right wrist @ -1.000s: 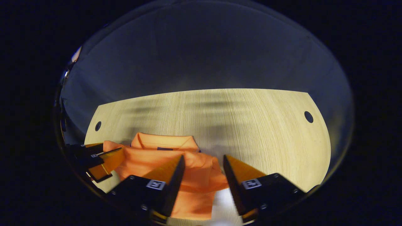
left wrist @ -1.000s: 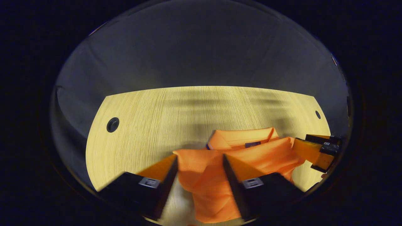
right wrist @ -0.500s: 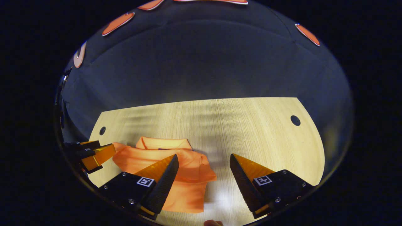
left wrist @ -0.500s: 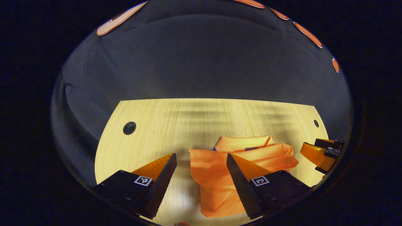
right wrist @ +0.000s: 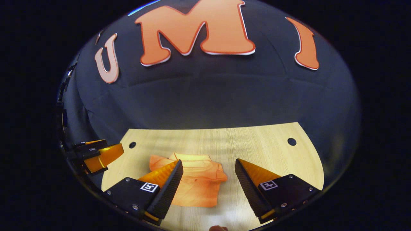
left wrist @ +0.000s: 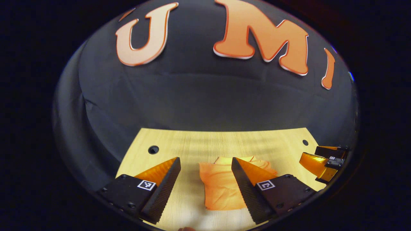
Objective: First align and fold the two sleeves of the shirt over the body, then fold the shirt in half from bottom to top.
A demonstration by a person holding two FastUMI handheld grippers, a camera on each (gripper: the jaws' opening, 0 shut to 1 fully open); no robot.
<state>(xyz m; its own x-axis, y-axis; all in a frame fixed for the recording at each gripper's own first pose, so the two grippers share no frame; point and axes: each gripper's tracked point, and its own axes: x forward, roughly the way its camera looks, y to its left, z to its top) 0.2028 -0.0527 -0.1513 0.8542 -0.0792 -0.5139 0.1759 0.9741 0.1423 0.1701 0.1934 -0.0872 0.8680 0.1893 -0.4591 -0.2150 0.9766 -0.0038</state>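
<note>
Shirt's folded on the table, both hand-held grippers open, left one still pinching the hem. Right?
Not quite: the left hand-held gripper pinches nothing. In the left gripper view its fingers stand apart above the folded shirt on the table. The right hand-held gripper is open too.

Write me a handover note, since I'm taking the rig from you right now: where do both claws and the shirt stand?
Left claw: open, holding nothing, raised above the table.
Right claw: open, holding nothing, also raised.
Shirt: a compact orange bundle near the table's front edge, collar on the far side, touched by neither claw.
Done: sleeves look folded in and the bottom brought up over the body.
Left: probably nothing; the top layer looks slightly wrinkled, so smooth it if neatness matters.
</note>
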